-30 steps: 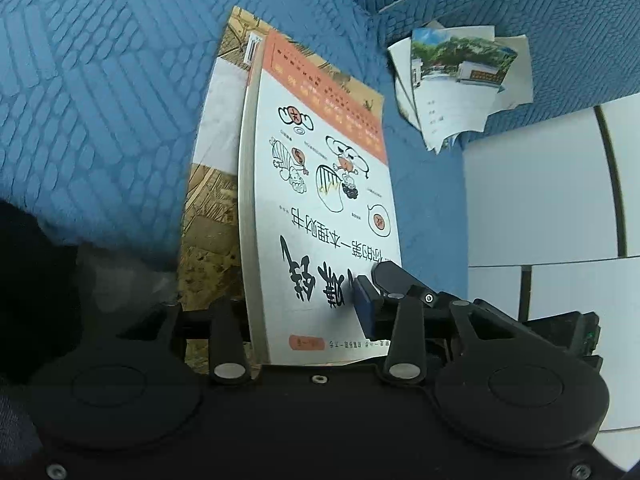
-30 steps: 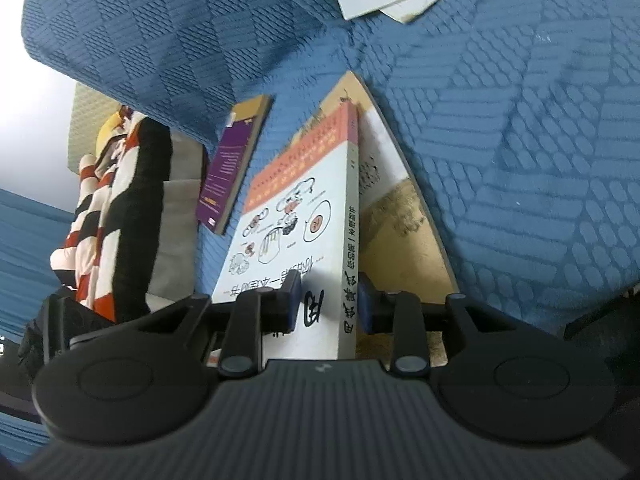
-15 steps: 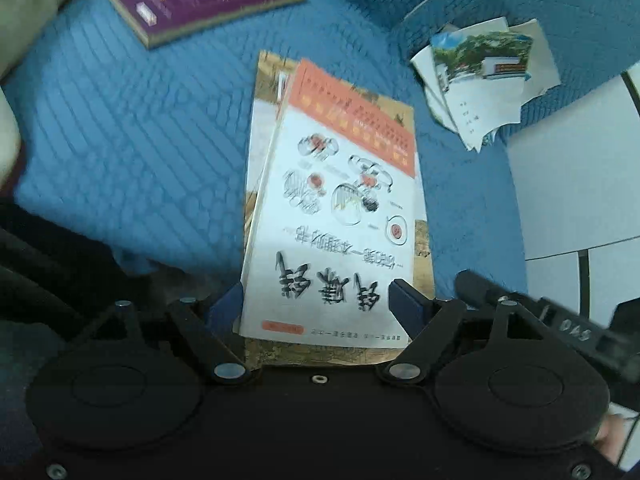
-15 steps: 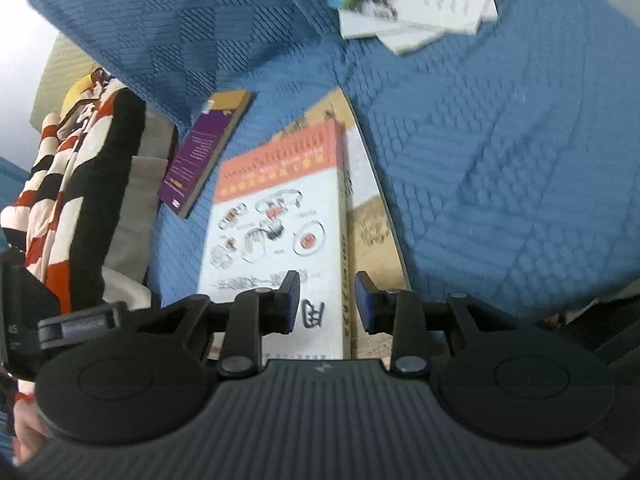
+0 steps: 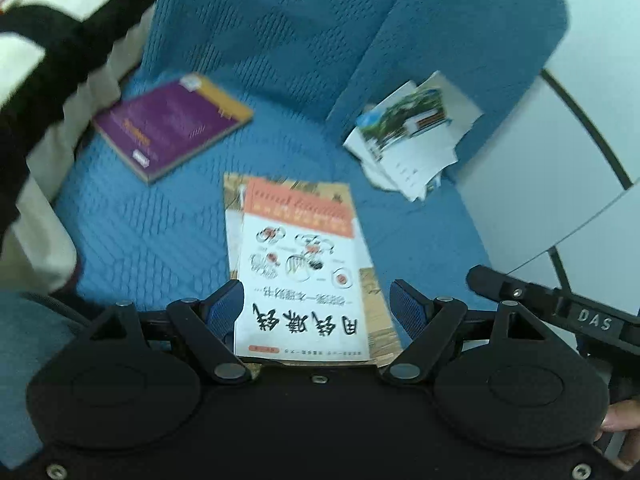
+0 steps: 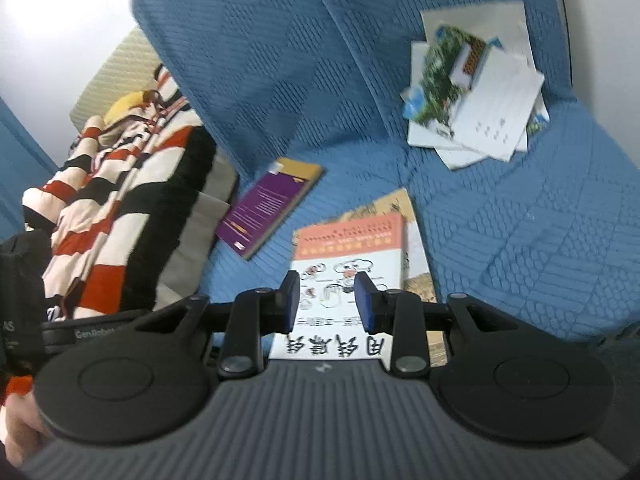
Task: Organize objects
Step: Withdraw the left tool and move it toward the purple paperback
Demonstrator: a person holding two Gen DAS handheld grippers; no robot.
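A white book with an orange band and black characters [image 5: 300, 280] [image 6: 348, 248] lies flat on a tan book [image 5: 380, 312] [image 6: 416, 240] on the blue sofa seat [image 5: 152, 232]. My left gripper [image 5: 316, 304] hovers above the stack's near end, open wide, with nothing between its pads. In the right wrist view my right gripper [image 6: 327, 300] hangs over the same book with a narrow gap between its blue pads, gripping nothing. A purple book [image 5: 172, 132] [image 6: 272, 204] lies further back to the left. A loose pile of leaflets [image 5: 412, 144] [image 6: 476, 108] lies at the back right.
A striped black, white and red blanket [image 5: 48, 20] [image 6: 120, 200] is heaped on the sofa's left side over a beige cushion. The sofa's back cushions rise behind the books. White floor [image 5: 540, 180] lies past the seat's right edge. A hand holds each gripper's handle.
The left gripper let go of the white book's edge and opened wide. Both grippers rose and rolled level, so the books look smaller and the purple book and blanket came into view.
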